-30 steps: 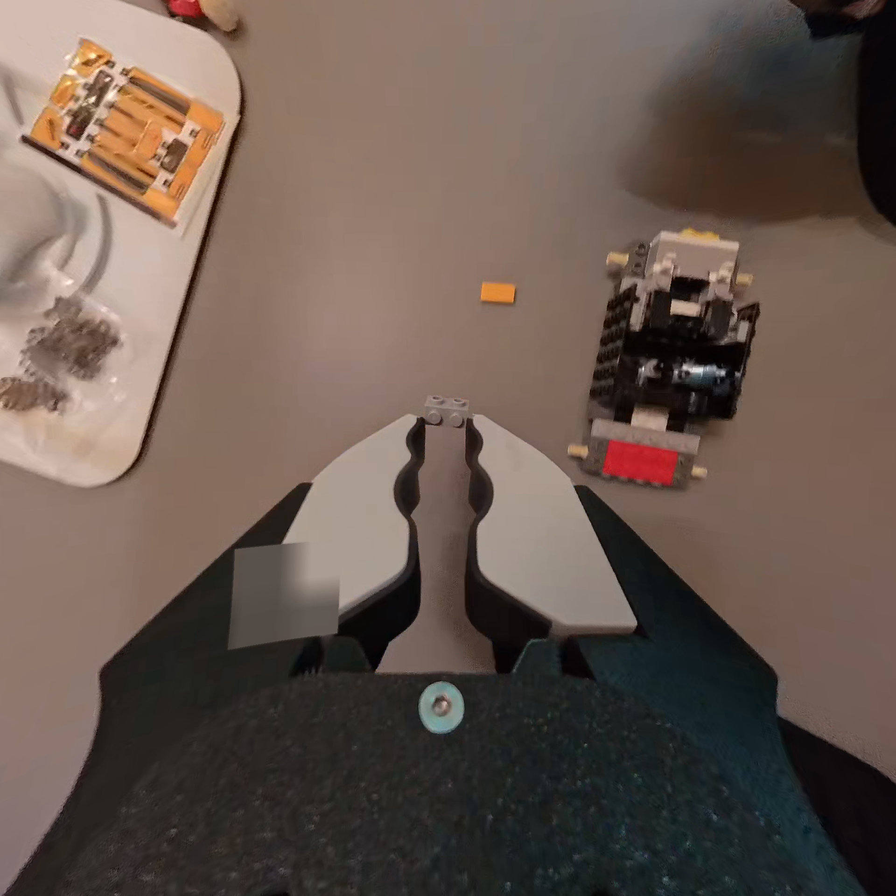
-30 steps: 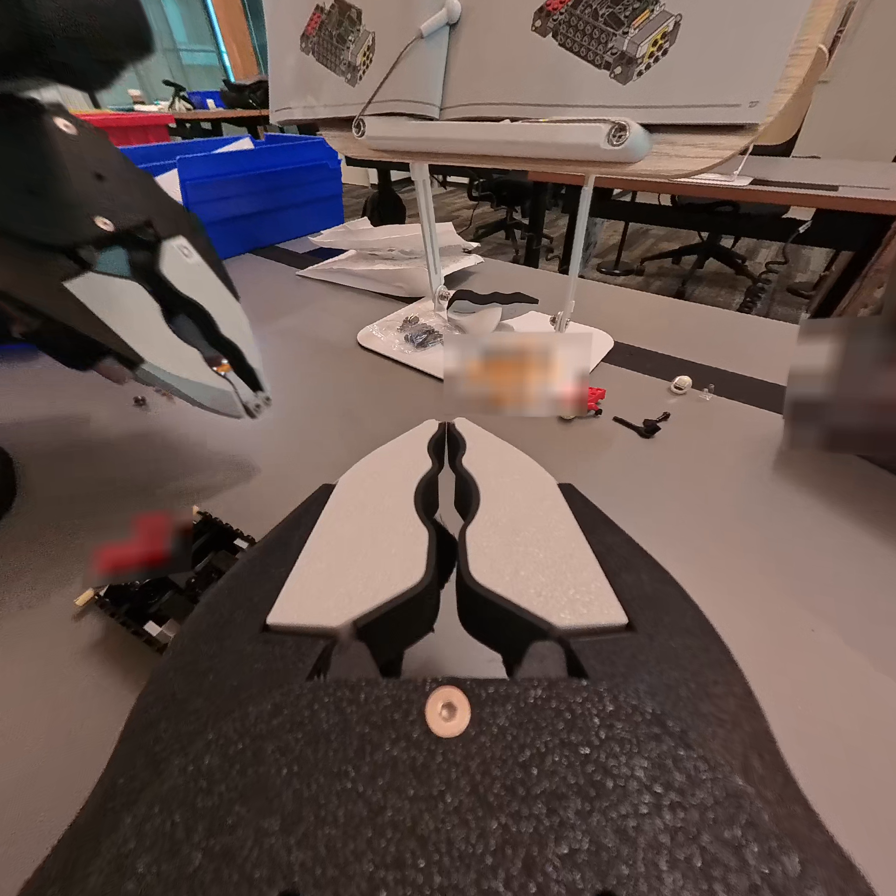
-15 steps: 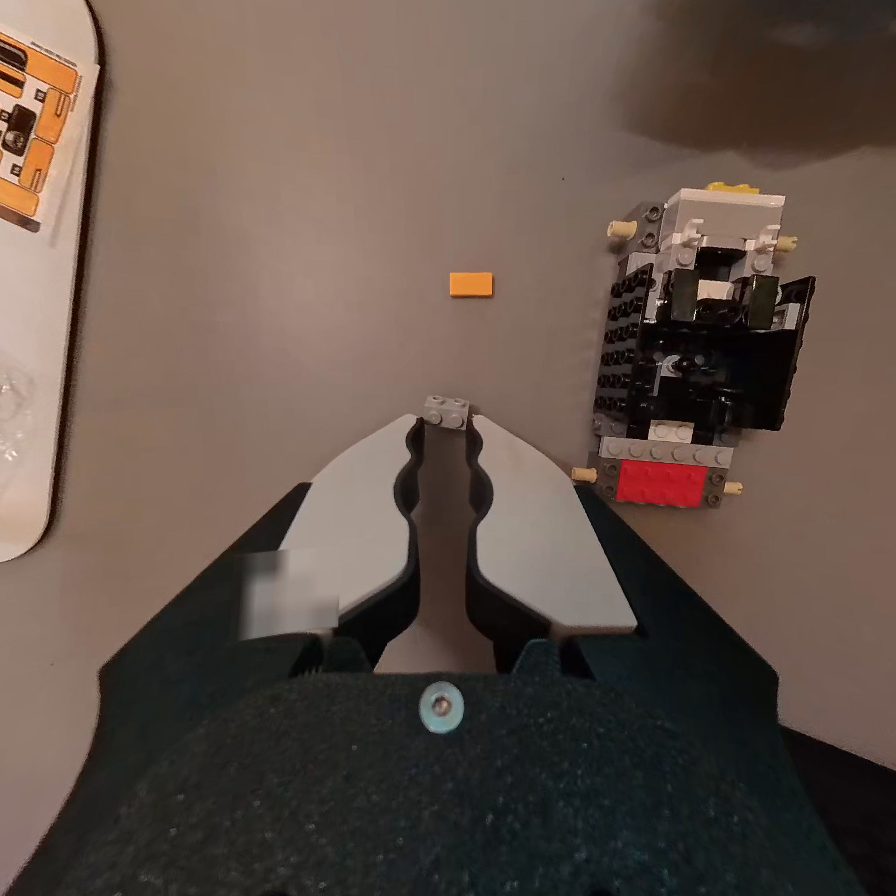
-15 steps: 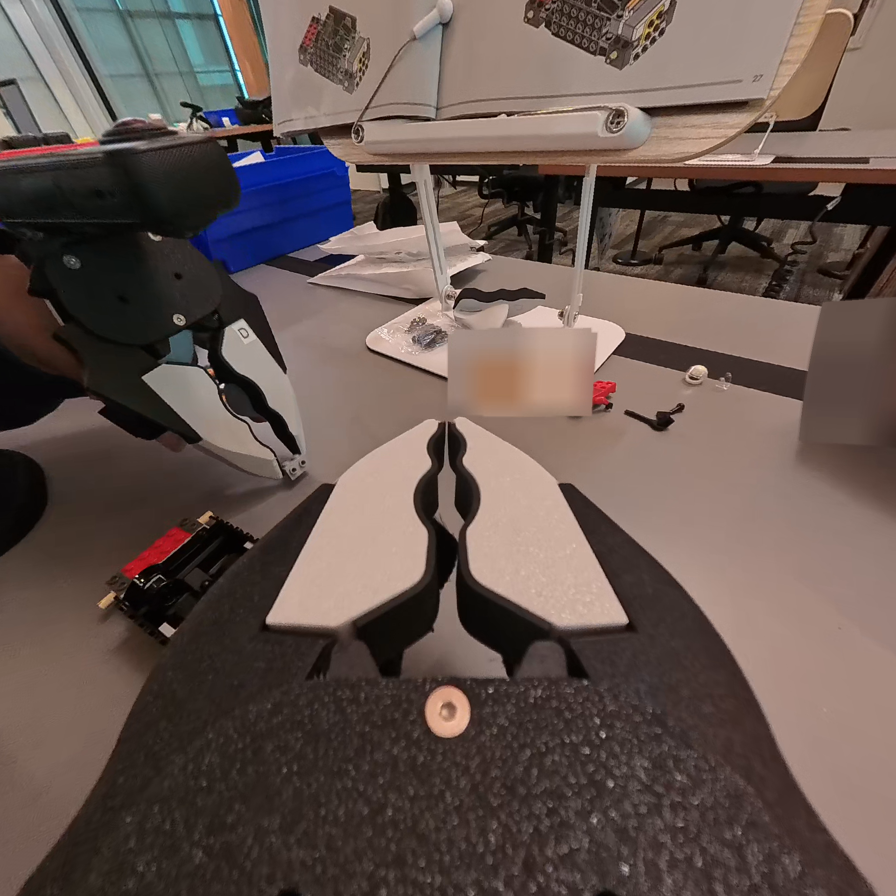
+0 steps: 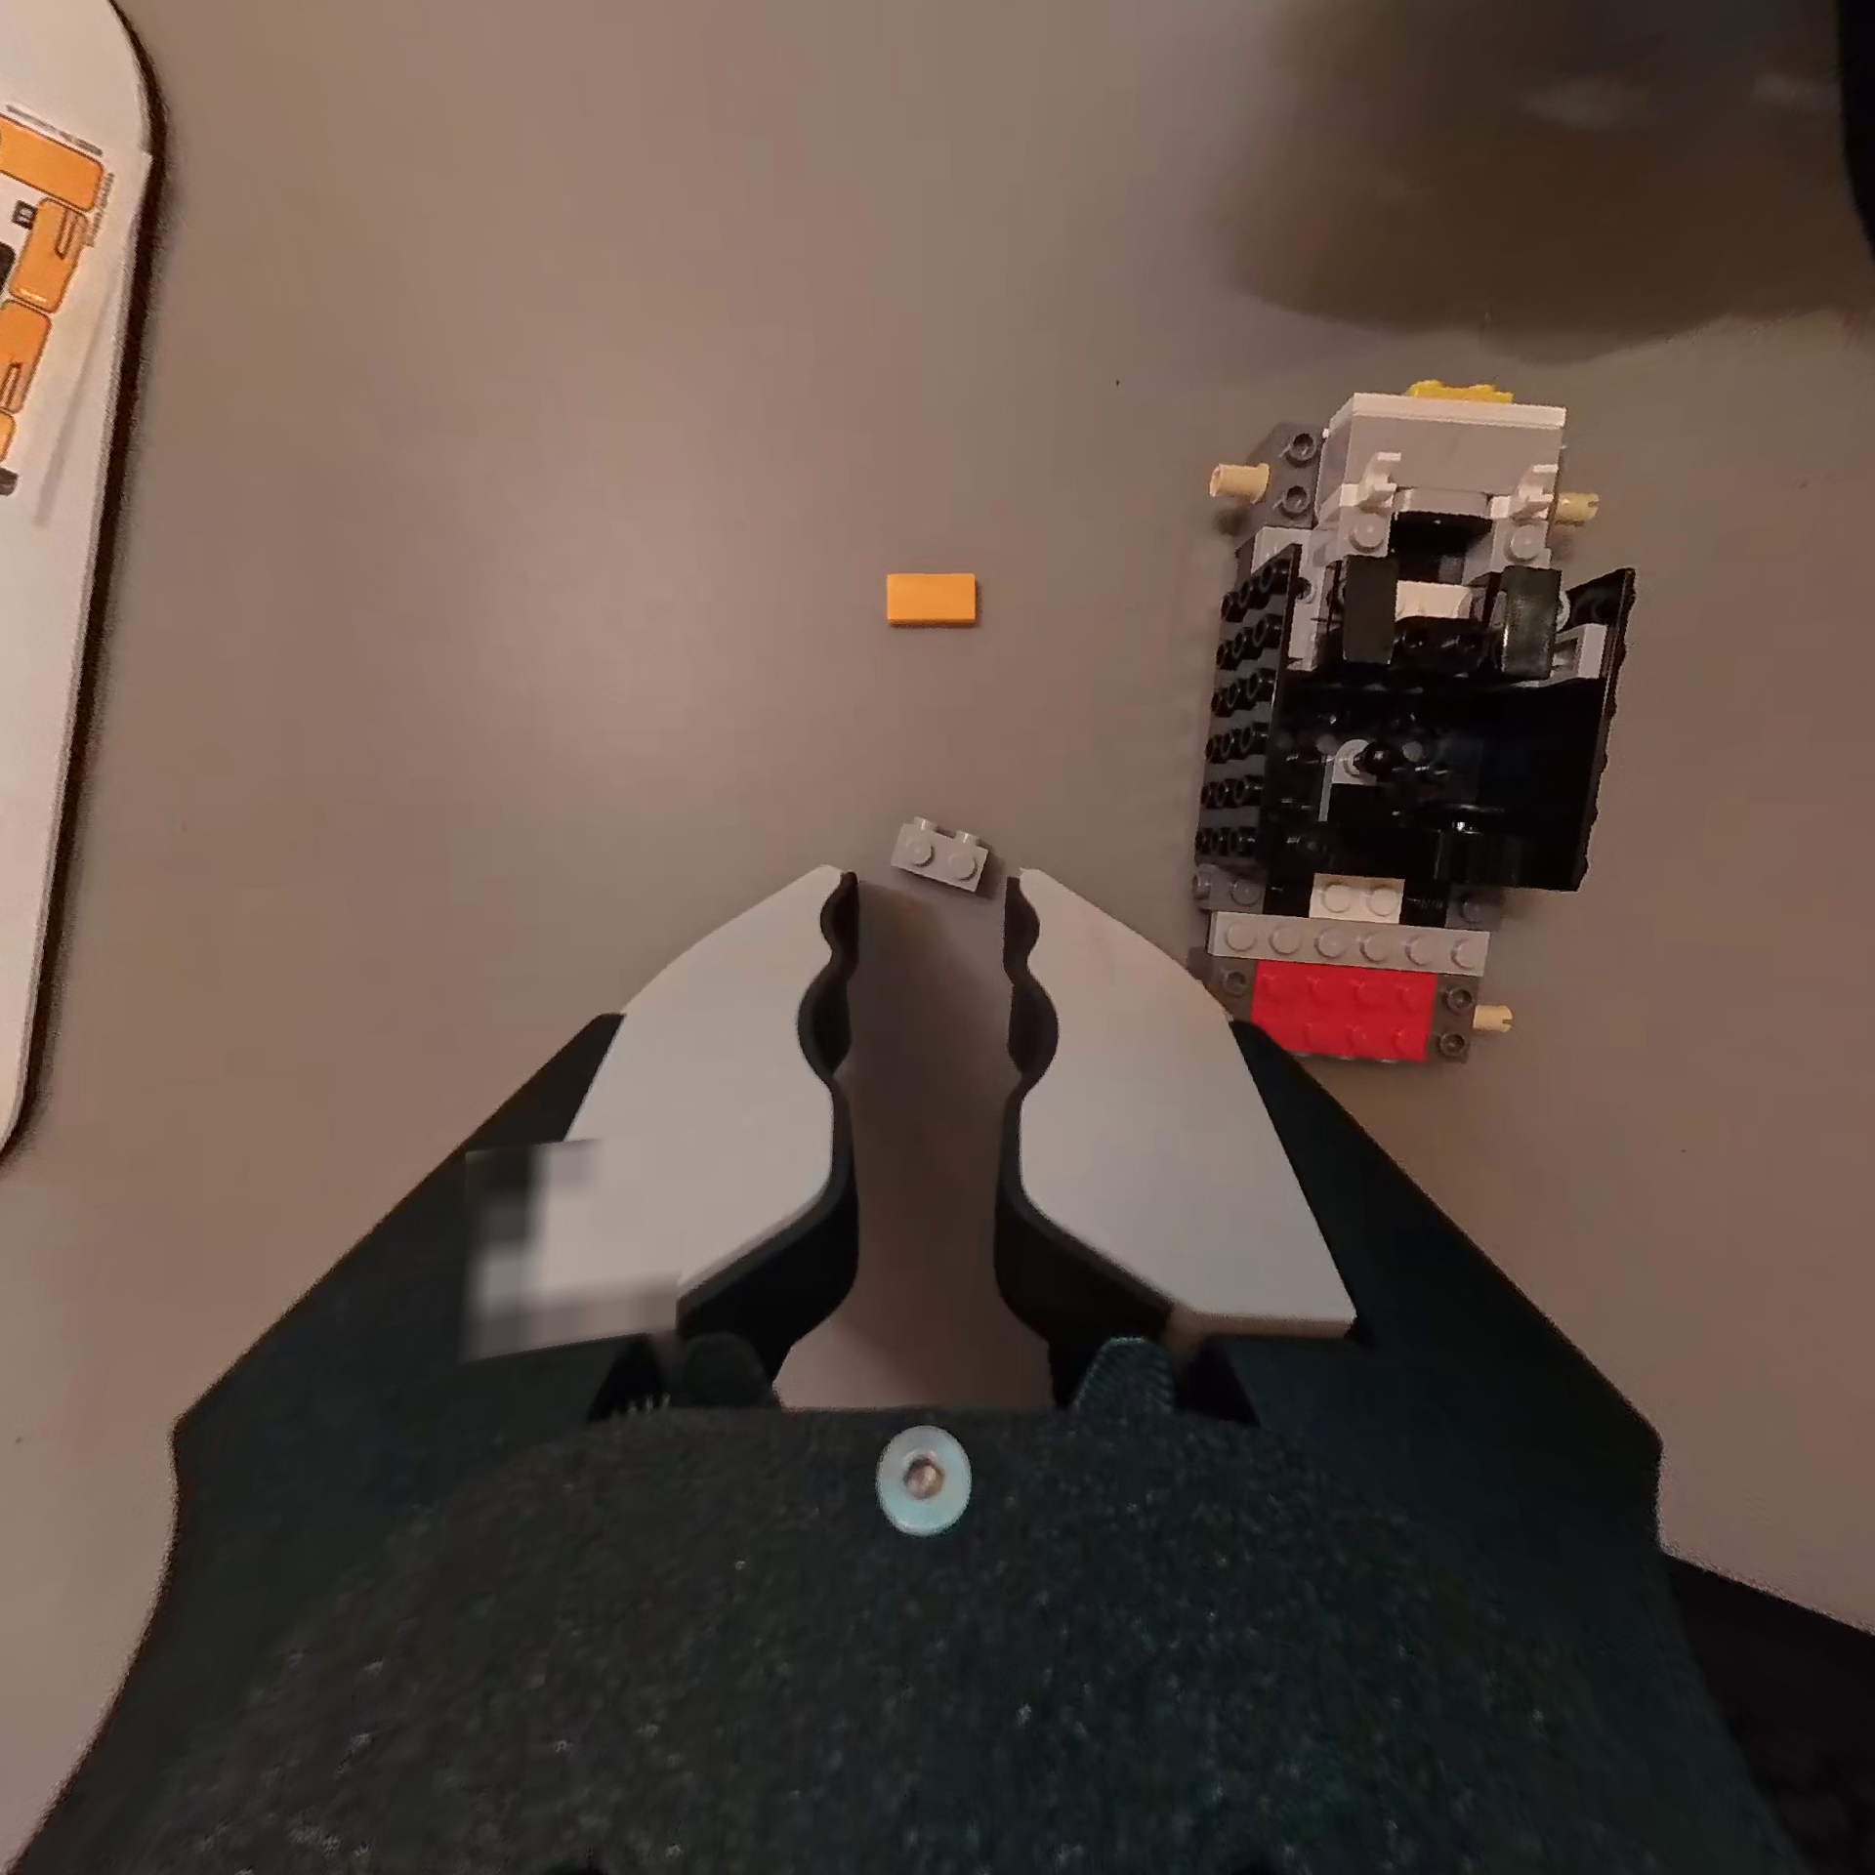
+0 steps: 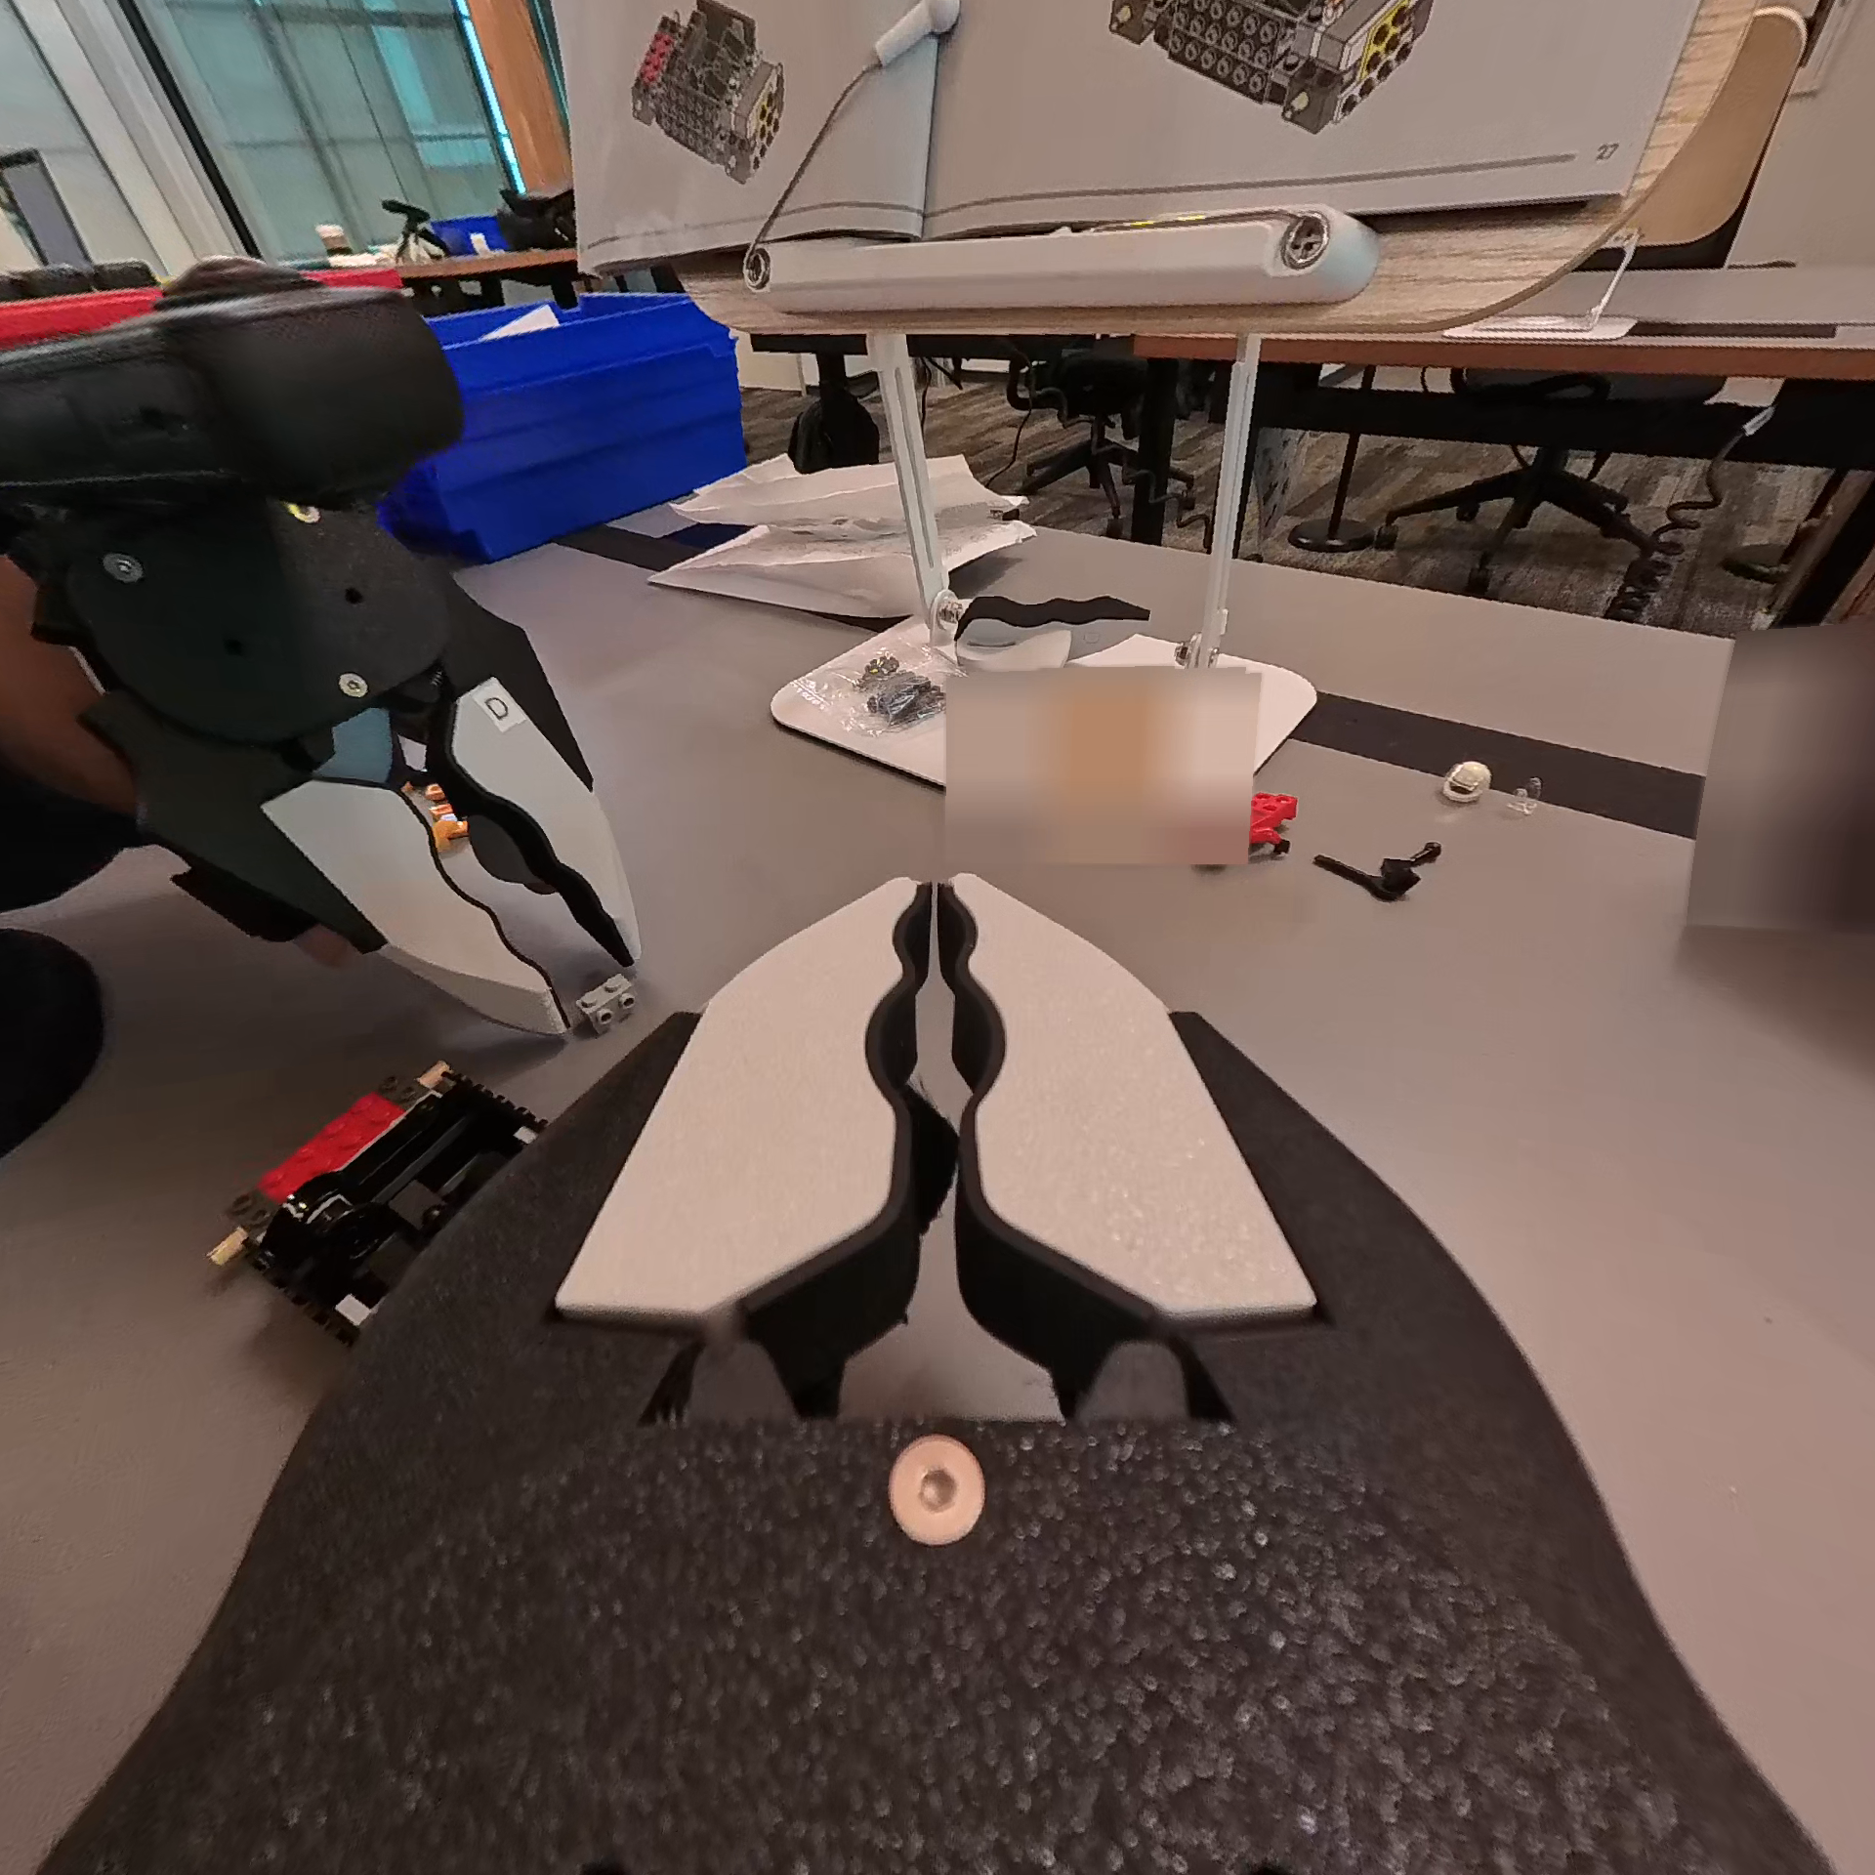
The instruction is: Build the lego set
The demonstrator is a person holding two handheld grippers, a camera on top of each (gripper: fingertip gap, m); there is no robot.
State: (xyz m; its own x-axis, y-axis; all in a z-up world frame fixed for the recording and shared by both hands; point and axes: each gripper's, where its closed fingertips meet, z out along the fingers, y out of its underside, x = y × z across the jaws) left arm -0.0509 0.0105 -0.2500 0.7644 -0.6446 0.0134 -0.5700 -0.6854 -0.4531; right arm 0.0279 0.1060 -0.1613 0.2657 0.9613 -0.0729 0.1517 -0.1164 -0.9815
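Observation:
My left gripper [image 5: 930, 881] is open and points down at the grey table. A small grey two-stud plate [image 5: 942, 854] lies loose just beyond its fingertips, tilted a little. A small orange tile [image 5: 930, 599] lies farther ahead. The partly built black, grey and red lego model [image 5: 1400, 731] sits to the right of the gripper. My right gripper [image 6: 933, 888] is shut and empty, held above the table. In the right wrist view the left gripper [image 6: 588, 986] is at the left with the grey plate [image 6: 607, 1004] at its tips, behind the model [image 6: 375, 1197].
An instruction booklet [image 6: 1065, 132] rests on a stand with a white base [image 6: 1289, 700], which holds a bag of parts [image 6: 893, 690]. A red piece [image 6: 1268, 817], a black piece [image 6: 1380, 867] and a white helmet [image 6: 1466, 781] lie at the right. Blue bins [image 6: 588, 406] stand behind. The right gripper is farther from the small orange tile [image 5: 930, 599], some 11 centimetres, than the left, some 5 centimetres.
My left gripper has come down toward the table and opened, letting go of the grey plate, which now lies loose at its tips. The right gripper stays shut.

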